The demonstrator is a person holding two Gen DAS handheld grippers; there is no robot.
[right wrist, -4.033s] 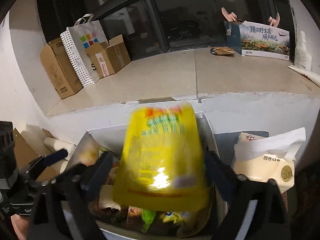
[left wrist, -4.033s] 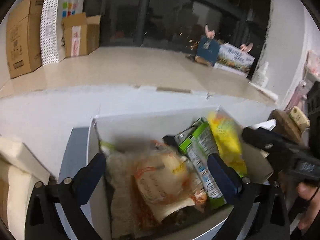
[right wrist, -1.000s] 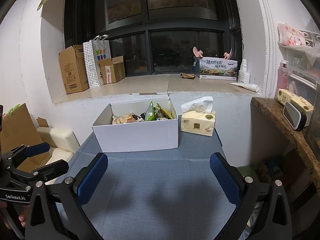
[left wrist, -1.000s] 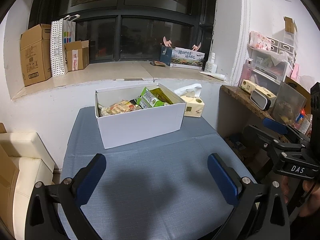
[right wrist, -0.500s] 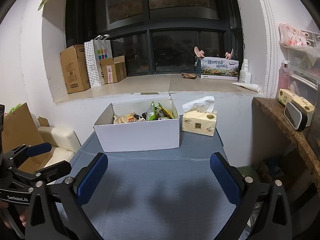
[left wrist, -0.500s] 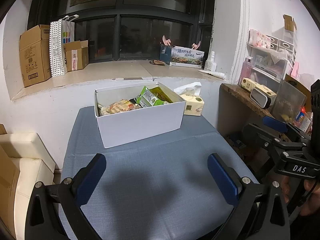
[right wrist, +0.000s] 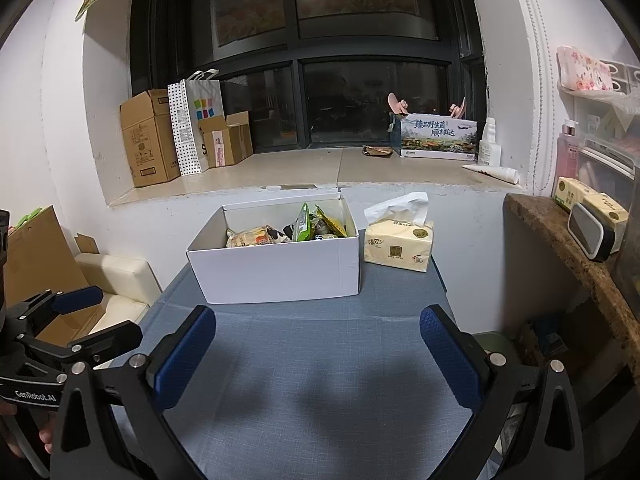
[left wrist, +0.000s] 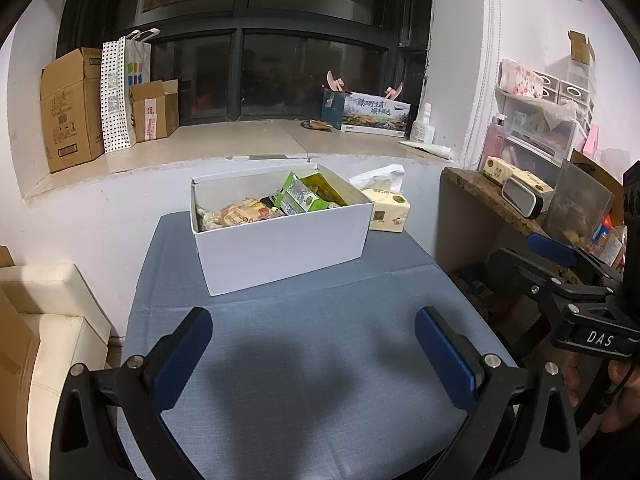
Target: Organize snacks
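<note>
Blue-grey cloth covers the table (right wrist: 320,380), bare in the lower frame. At centre stands the white box (right wrist: 280,270) holding the snacks (left wrist: 276,202); a yellow tissue pack (right wrist: 398,246) sits just right of it. My left gripper (left wrist: 316,354), marked "GenRobot.AI", and my right gripper (right wrist: 318,354), marked "DAS", both gape wide, holding nothing, well short of the box.

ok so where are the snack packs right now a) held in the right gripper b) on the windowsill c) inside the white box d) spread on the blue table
c: the snack packs sit inside the white box on the blue table, while the left gripper and the right gripper are both open and hold nothing.
</note>
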